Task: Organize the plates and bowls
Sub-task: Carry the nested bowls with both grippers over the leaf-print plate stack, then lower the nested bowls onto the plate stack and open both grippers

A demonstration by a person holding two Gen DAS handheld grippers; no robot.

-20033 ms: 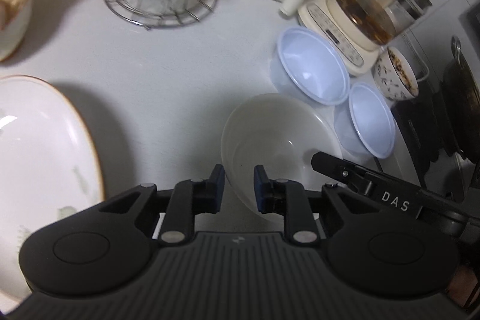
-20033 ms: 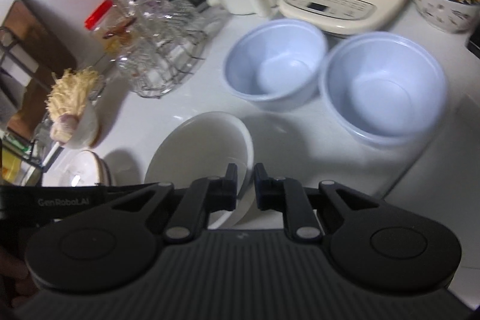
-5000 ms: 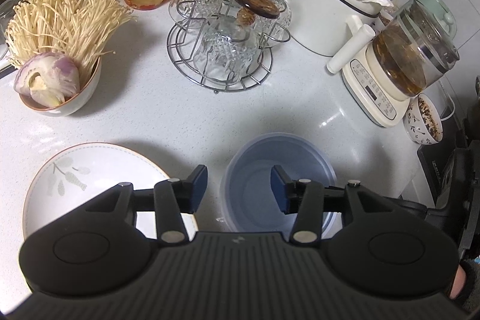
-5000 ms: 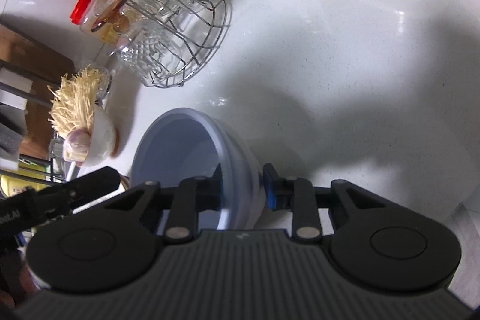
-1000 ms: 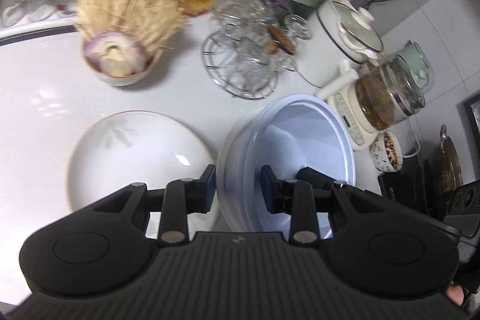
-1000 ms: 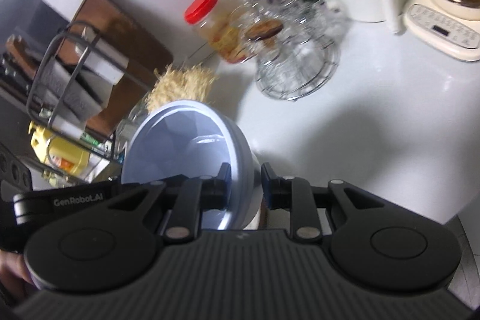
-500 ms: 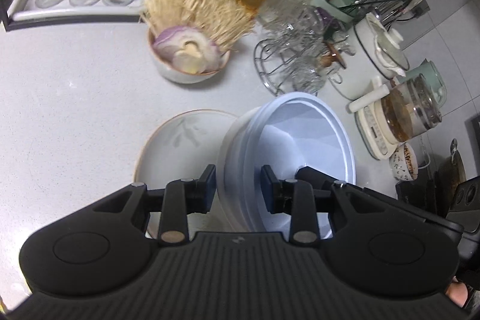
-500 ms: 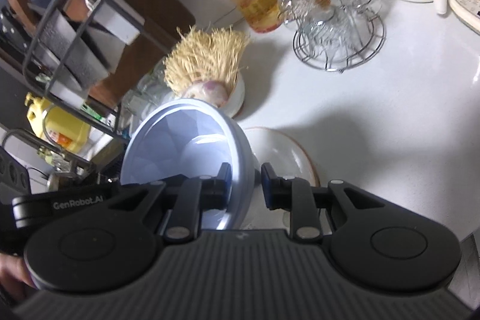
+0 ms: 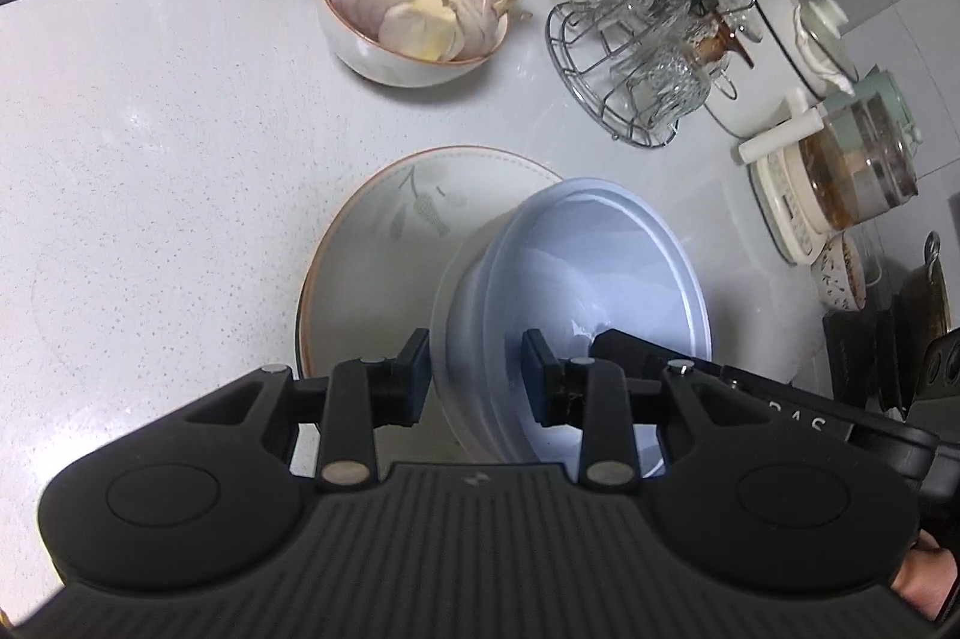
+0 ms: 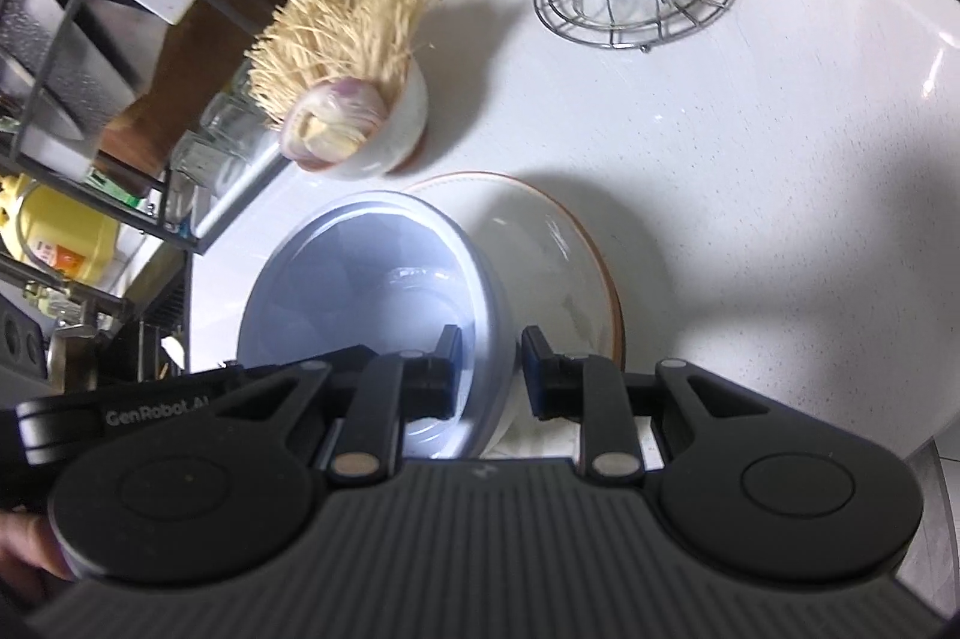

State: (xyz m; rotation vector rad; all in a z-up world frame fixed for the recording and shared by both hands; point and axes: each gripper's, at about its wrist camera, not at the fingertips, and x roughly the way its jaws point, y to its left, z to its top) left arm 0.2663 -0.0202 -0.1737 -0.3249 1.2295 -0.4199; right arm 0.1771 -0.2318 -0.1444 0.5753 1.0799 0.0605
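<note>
A stack of pale blue bowls nested in a white bowl [image 9: 576,279] is held between both grippers above a white plate with an orange rim [image 9: 372,267]. My left gripper [image 9: 475,375] is shut on the stack's left wall. My right gripper [image 10: 487,369] is shut on the stack's right wall [image 10: 372,279]. The plate [image 10: 564,267] lies on the white counter under and beside the stack. Whether the stack touches the plate I cannot tell.
A bowl of enoki mushrooms and onion [image 9: 414,9] stands behind the plate. A wire rack of glasses [image 9: 648,57], a white pot [image 9: 804,21] and a glass kettle [image 9: 852,171] stand at the right. A dish rack [image 10: 90,39] stands at the left.
Both grippers have carried the bowl stack left and down over the plate. The plate now lies directly under the stack, and the mushroom bowl looks nearer.
</note>
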